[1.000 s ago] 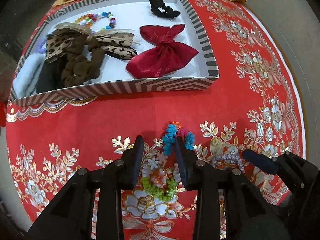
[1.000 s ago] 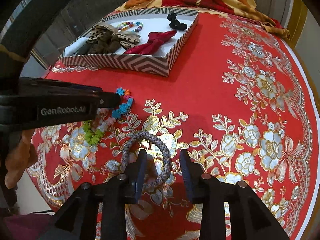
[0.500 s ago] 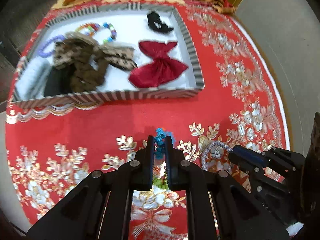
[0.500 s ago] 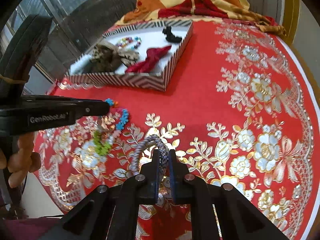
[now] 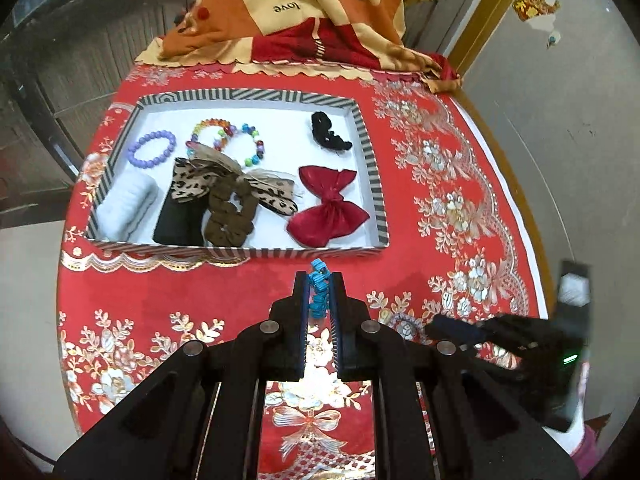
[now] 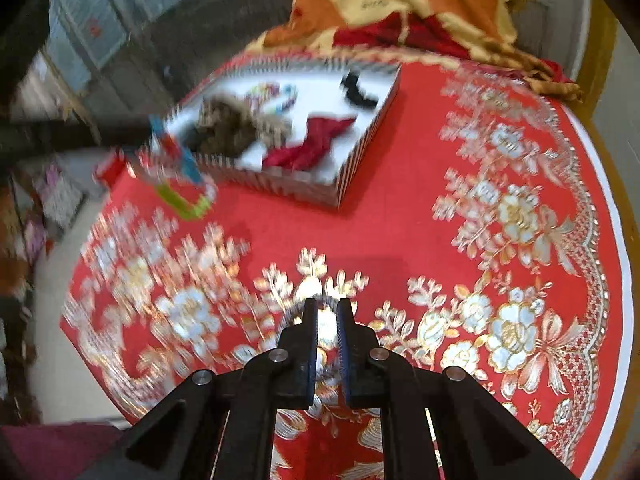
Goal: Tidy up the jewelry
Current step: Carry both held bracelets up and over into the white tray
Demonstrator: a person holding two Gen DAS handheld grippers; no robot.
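Note:
My left gripper (image 5: pixel 319 280) is shut on a multicoloured bead bracelet (image 5: pixel 318 294); its blue part shows between the jaws, held above the red cloth just in front of the striped box (image 5: pixel 372 160). In the right wrist view the bracelet (image 6: pixel 180 176) hangs blurred from the left gripper near the box's corner (image 6: pixel 344 184). My right gripper (image 6: pixel 327 312) is shut on a grey braided hair tie (image 6: pixel 294 312), lifted above the cloth; it also shows in the left wrist view (image 5: pixel 404 322).
The box holds a red bow (image 5: pixel 328 208), a black scrunchie (image 5: pixel 330 136), a leopard bow, a brown scrunchie (image 5: pixel 230 216), a purple bead bracelet (image 5: pixel 152 154), a colourful bead bracelet and folded cloths. A blanket (image 5: pixel 304 16) lies at the table's far end.
Both grippers closed on their items and rose from the cloth. The left one carried the bead bracelet up towards the box; the right one lifted the grey hair tie.

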